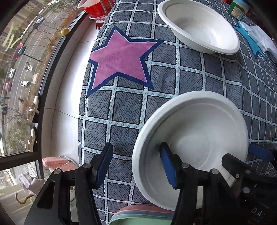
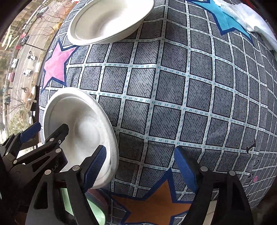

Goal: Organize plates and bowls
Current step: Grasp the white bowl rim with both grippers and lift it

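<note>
A white bowl (image 1: 199,138) sits at the near edge of the checked tablecloth; it also shows in the right wrist view (image 2: 77,121). My left gripper (image 1: 136,164) is open, its jaws straddling the bowl's left rim: one finger inside, one outside. My right gripper (image 2: 140,166) is open, its left finger inside the same bowl's right rim, its right finger over the cloth. A second white bowl (image 1: 199,26) rests farther back, also in the right wrist view (image 2: 109,19).
The tablecloth (image 2: 173,97) has pink (image 1: 121,58), blue and orange (image 2: 155,204) stars. A window and white sill (image 1: 69,83) lie left. A red container (image 1: 95,7) and a jar (image 1: 238,8) stand at the back. White paper towel (image 2: 251,19) lies far right. Stacked coloured plates (image 1: 138,214) lie below.
</note>
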A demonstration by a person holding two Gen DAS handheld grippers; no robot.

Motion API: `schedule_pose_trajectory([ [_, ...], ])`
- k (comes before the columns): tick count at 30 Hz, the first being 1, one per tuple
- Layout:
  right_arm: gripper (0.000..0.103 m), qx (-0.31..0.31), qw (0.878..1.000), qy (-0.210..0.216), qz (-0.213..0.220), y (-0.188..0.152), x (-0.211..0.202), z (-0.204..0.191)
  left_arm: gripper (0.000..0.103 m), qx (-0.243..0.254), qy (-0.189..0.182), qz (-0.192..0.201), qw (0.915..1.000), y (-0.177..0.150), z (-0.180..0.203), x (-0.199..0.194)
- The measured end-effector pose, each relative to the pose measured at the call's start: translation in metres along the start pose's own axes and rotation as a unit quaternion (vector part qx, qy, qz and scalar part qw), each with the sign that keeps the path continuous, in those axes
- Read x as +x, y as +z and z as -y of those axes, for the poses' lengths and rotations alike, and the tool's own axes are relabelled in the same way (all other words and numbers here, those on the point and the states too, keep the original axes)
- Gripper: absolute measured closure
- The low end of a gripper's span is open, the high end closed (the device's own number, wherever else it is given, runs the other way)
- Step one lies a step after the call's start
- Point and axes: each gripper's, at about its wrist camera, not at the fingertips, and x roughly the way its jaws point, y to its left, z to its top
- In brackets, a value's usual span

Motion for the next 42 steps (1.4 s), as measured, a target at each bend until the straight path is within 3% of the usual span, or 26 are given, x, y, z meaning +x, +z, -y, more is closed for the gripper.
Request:
schedule_pose_trajectory([
  [4,0.037,-0.003,0.999,0.031,-0.007,0.001,0.008,-0.002,0.060,0.024,0.002,0.003,0.9997,0.000,0.017,-0.002],
  [6,0.044,-0.008,0.999,0.040,-0.003,-0.002,0.012,0.000,0.060,0.033,0.016,0.006,0.9993,0.000,0.026,-0.004],
  [10,0.072,0.010,0.997,0.075,-0.013,0.001,0.008,0.017,0.063,0.048,0.011,0.005,0.9988,0.000,0.041,-0.007],
  [14,0.079,0.019,0.998,0.065,-0.019,-0.003,0.009,0.033,0.067,0.073,-0.002,0.004,0.9973,-0.007,0.067,-0.011],
  [20,0.079,0.032,0.998,0.042,-0.022,-0.020,0.009,0.069,0.067,0.105,-0.019,0.006,0.9942,-0.020,0.112,-0.018],
  [29,0.079,0.086,0.994,0.060,-0.024,-0.035,0.010,0.114,0.067,0.116,-0.040,0.001,0.9925,-0.020,0.163,-0.029],
  [39,0.079,0.079,0.995,0.066,0.011,-0.041,-0.026,0.128,0.067,0.112,-0.044,0.028,0.9924,-0.025,0.160,-0.077],
  [42,0.079,0.079,0.994,0.069,0.018,-0.044,-0.048,0.150,0.067,0.125,-0.043,0.040,0.9905,-0.040,0.165,-0.094],
])
